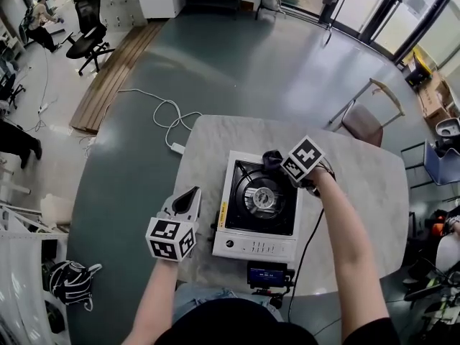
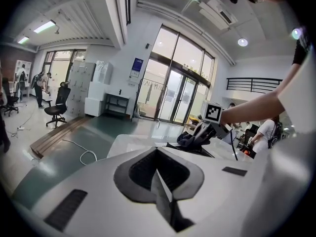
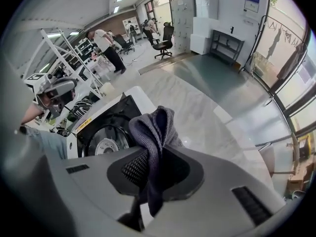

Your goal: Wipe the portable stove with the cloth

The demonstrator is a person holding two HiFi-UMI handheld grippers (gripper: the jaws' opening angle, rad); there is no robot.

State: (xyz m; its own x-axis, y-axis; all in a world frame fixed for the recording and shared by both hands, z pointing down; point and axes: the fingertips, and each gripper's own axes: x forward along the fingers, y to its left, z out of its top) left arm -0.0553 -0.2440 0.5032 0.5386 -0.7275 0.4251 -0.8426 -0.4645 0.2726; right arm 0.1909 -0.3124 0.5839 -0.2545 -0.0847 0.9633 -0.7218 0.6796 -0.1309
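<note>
A dark grey crumpled cloth [image 3: 154, 125] is clamped in the right tool [image 1: 282, 165] at the far edge of the white, black-topped portable stove [image 1: 253, 246]. The rest of the stove top lies nearer. The left tool [image 1: 188, 198] is held closed and empty, to the stove's left.

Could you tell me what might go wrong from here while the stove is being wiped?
1. The left gripper is shut, empty and off to the side of the stove, so nothing steadies it. A firm wipe may slide it on the table.
2. The cloth hangs as a loose fold from the right gripper and could snag on the supports round the burner.
3. The black cable beside the stove may drag across it.
</note>
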